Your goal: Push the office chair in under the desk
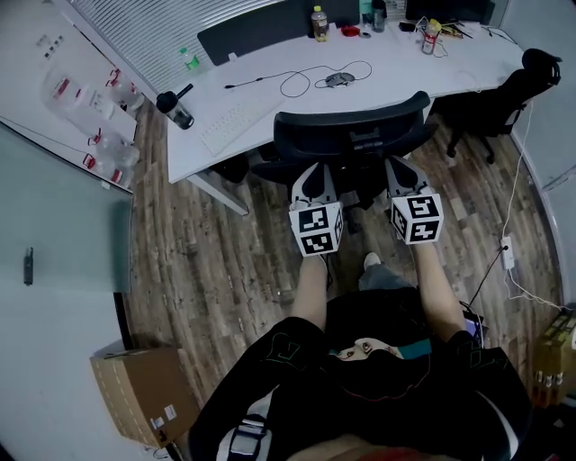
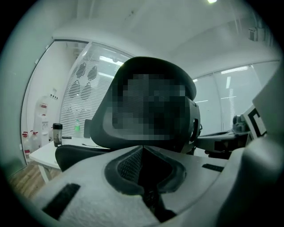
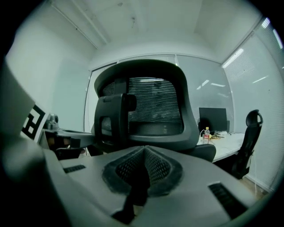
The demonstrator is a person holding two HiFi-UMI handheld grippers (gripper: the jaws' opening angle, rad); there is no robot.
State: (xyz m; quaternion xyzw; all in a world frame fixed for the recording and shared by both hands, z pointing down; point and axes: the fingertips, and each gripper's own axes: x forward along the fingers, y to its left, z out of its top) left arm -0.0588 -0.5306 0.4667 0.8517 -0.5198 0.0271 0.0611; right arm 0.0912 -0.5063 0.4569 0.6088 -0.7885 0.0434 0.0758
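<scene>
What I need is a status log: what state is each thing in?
office chair: upright, facing the desk, not fully under it.
left gripper: shut, empty, behind the backrest.
right gripper: shut, empty, behind the backrest.
tumbler: upright on the desk, lid on.

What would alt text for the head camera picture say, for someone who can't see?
Seen from above, a person holds the left gripper and right gripper up to the back of a black office chair that faces a white desk. A keyboard, cable and bottles are on it; a cardboard box sits on the floor.
</scene>
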